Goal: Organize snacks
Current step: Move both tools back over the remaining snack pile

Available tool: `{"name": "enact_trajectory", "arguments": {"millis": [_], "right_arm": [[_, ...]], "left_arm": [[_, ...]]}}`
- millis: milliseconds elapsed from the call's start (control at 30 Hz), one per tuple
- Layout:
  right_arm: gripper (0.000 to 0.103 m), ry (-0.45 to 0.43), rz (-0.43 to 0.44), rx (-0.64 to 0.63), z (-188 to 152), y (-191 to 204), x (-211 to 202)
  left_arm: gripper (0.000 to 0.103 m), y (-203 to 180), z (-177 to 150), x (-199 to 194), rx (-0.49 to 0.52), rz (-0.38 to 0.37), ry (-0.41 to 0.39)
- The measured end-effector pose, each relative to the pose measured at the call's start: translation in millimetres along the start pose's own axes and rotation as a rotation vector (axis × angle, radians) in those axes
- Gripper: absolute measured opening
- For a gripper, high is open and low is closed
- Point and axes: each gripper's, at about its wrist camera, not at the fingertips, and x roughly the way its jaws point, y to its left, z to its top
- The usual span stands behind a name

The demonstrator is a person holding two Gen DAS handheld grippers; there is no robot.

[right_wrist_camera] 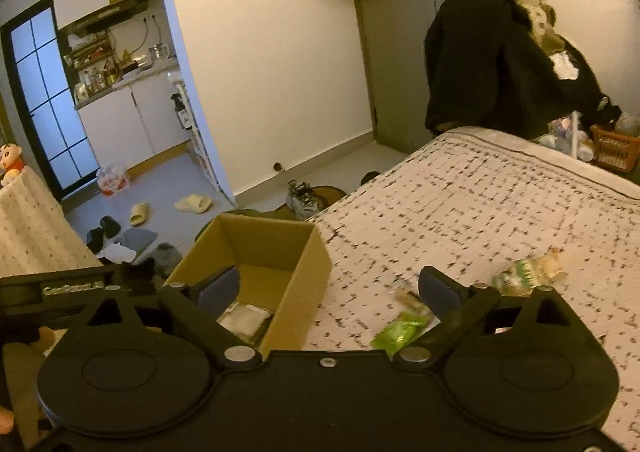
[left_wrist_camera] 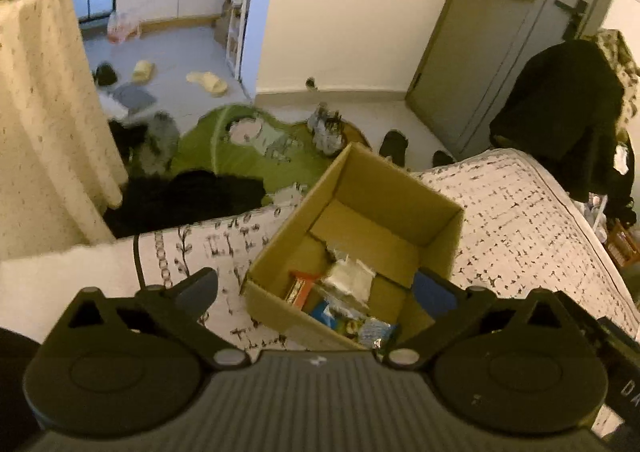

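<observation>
An open cardboard box (left_wrist_camera: 436, 228) (right_wrist_camera: 304, 272) stands on the patterned bed cover. Several snack packs lie in its bottom: an orange bar (left_wrist_camera: 301, 286), a clear white pack (left_wrist_camera: 349, 277), a blue pack (left_wrist_camera: 326, 312). My left gripper (left_wrist_camera: 316, 288) hovers above the box's near end, jaws wide open and empty. My right gripper (right_wrist_camera: 330, 288) is open and empty over the box's right wall. On the cover to its right lie a green snack pack (right_wrist_camera: 396, 334), a small pale pack (right_wrist_camera: 406, 298) and a green-and-clear pack (right_wrist_camera: 528, 272).
The bed (right_wrist_camera: 500, 212) runs off to the right. On the floor past the box are a green mat (left_wrist_camera: 248, 156), shoes (right_wrist_camera: 304, 200) and slippers (right_wrist_camera: 194, 204). A dark coat (right_wrist_camera: 488, 64) hangs by the door. A cloth-covered stand (left_wrist_camera: 44, 104) stands at left.
</observation>
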Motion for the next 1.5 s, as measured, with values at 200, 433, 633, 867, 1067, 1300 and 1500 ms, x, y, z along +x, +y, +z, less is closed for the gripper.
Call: {"name": "enact_trajectory", "arguments": {"millis": [200,433,633,867,1067,1300,1500], "right_arm": [[0.103,-0.038,-0.034,-0.004,6.1,-26.3,-17.7],[0.103,-0.043,-0.088,0.048,10.5,-57.0,-22.6],[0.103,-0.011,-0.112,0.062,7.5,-76.6,-24.0],[0.103,0.033,-0.111,0.067,-1.7,-98.1,-33.8],[0.097,0.079,-0.160,0.121,-14.3,-121.5,-31.5],[0.084,0.130,-0.148,0.230,-24.2,-141.4,-20.3],[0.071,0.185,-0.139,0.279,-32.7,-146.7,-7.9]], "left_arm": [[0.103,-7.4,-2.9,-17.1,-0.022,-0.069,-0.055],[0.103,-31.1,-14.0,-23.5,0.048,-0.157,-0.050],[0.103,-47.9,-22.8,-24.6,0.084,-0.202,-0.001],[0.103,-69.7,-36.2,-21.4,0.182,-0.217,0.070],[0.103,-86.1,-51.0,-24.5,0.200,-0.304,0.035],[0.100,-100.1,-68.2,-13.6,0.204,-0.347,0.011],[0.095,-115.7,-85.1,3.6,0.224,-0.382,0.033]]}}
